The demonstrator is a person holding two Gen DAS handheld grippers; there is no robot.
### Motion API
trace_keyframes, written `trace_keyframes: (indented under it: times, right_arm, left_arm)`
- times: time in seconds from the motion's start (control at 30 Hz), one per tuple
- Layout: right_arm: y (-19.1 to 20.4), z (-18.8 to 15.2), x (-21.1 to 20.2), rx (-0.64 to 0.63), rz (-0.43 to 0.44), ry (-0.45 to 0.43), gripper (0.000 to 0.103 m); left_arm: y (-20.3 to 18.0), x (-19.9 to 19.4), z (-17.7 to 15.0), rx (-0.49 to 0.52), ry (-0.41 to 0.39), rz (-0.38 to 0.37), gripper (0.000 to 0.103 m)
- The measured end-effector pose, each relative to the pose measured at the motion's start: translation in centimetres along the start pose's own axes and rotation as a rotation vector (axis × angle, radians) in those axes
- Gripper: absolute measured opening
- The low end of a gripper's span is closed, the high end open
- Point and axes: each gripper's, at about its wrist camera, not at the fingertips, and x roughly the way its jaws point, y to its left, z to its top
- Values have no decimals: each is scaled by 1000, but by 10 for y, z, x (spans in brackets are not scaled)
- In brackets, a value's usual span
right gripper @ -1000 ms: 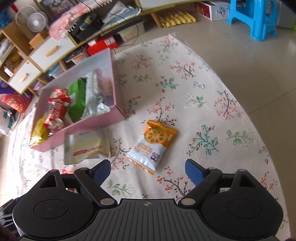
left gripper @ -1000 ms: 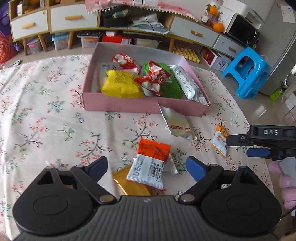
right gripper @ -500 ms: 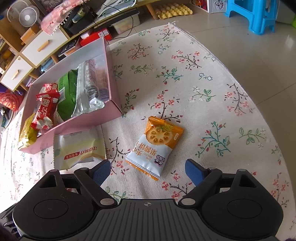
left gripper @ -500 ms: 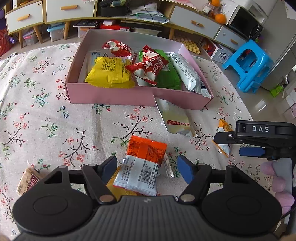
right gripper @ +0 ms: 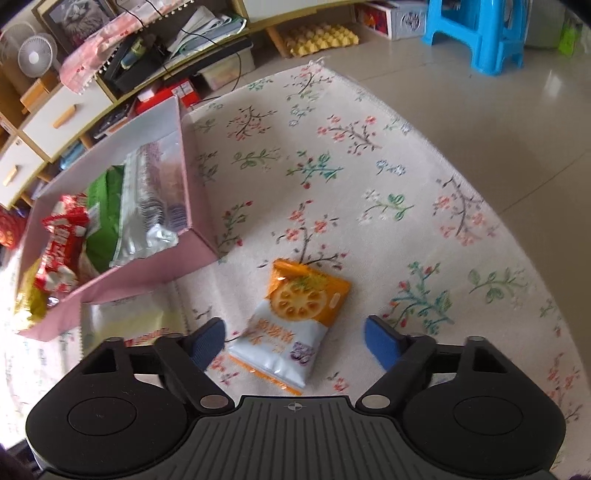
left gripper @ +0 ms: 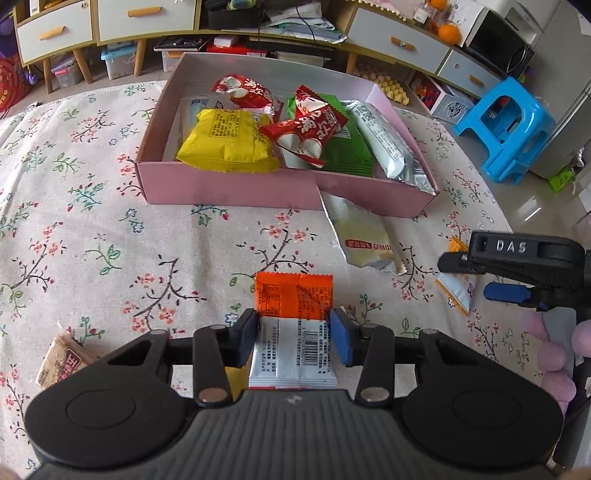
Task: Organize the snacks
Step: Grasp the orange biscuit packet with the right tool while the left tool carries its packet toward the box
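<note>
My left gripper (left gripper: 293, 338) is shut on an orange-and-white snack packet (left gripper: 293, 325) that lies on the flowered cloth. A pink box (left gripper: 236, 186) behind it holds several snacks: yellow, red, green and silver packs. My right gripper (right gripper: 293, 341) is open, its pads on either side of an orange-and-white lotus-root packet (right gripper: 291, 319) on the cloth, not touching it. That gripper also shows at the right of the left wrist view (left gripper: 513, 273). A pale yellow packet (left gripper: 364, 236) lies against the box's front wall; it also shows in the right wrist view (right gripper: 129, 319).
A small brown packet (left gripper: 62, 363) lies at the cloth's left front. A yellow wrapper (left gripper: 236, 376) lies partly under my left gripper. The cloth's curved edge (right gripper: 480, 192) meets tiled floor on the right. A blue stool (left gripper: 506, 125) and low cabinets (left gripper: 110, 22) stand beyond.
My left gripper has closed its fingers onto the orange-and-white packet. My right gripper has moved in so the lotus-root packet lies between its open pads.
</note>
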Motion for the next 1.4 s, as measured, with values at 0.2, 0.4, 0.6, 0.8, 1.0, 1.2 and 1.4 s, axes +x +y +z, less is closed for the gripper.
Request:
trace_keyframes:
  times: [0.2,0.4,0.6,0.8,1.0,1.2,1.4]
  right_arm:
    - [3,0,-1,-98,-31,-16,50]
    - [2,-2,-4,-131,-2,-3,46]
    - [0,-4,-7,-134,29,18,43]
    - [-2,-5,-12,-125,64,34,42]
    - [-1,-6,-20,-122,99,39,42]
    - [4,-9,-28,-130,141,45,42]
    - [10,-12,-42,-135,193,36,42]
  left_arm:
    - [5,-4,2,14,-24,40,38]
    - [15,-8,6,-6,-44,62,38]
    - [25,-10,7,-32,-48,64,38]
    - [29,-12,8,-40,-53,67,38]
    - [30,-14,9,-43,-59,67,38]
    - [32,-17,10,-51,-70,64,38]
    - [33,-24,12,-63,-88,53,38]
